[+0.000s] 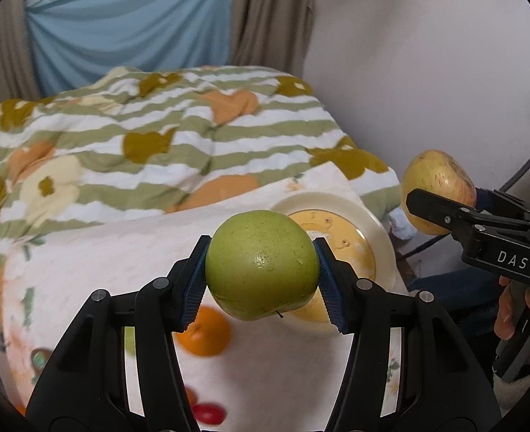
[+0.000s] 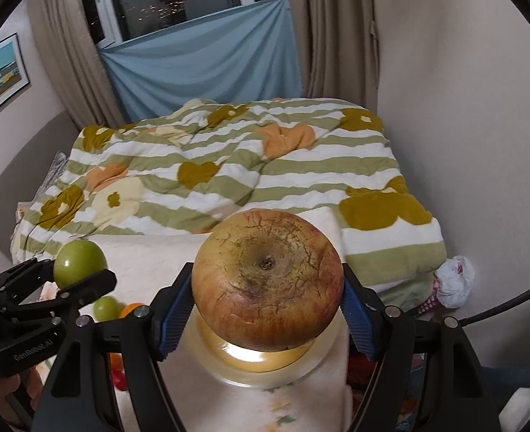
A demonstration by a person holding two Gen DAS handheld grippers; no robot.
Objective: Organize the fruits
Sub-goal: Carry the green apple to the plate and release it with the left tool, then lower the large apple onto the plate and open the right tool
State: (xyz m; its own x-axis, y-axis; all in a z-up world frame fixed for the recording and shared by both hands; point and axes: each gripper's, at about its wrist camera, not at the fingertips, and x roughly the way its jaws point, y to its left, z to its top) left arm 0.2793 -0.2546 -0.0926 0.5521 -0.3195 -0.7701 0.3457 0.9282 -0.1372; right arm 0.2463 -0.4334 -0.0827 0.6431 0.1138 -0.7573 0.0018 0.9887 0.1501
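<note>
Bedroom setup here: a bed with a green-striped flowery quilt (image 2: 236, 165), blue cloth over the window behind it, and a white fruit-print cloth (image 1: 128, 252) spread over the near end as the work surface. On that cloth sits a cream plate (image 1: 380, 237) with a yellow centre, which I'd guess is where the fruit is meant to end up

Both tongs are loaded. The left gripper (image 1: 261, 273) has its blue pads pressed on either side of a green apple (image 1: 261, 262), jaws partly open because the apple fills the gap, held up in the air just short of the plate. The right gripper (image 2: 268, 302) is clamped the same way on a bigger reddish-yellow apple (image 2: 266, 280), stem pit facing the camera, hanging right above the plate

Gripping across the widest part makes sense, round fruit would squirt out otherwise. Still on the cloth below the left gripper: an orange (image 1: 203, 334), another small green fruit (image 2: 106, 307) and something red (image 1: 211, 412), so I'd say the sorting is only partway done. Next bit looks like lowering the big apple first, with the green one to follow
</note>
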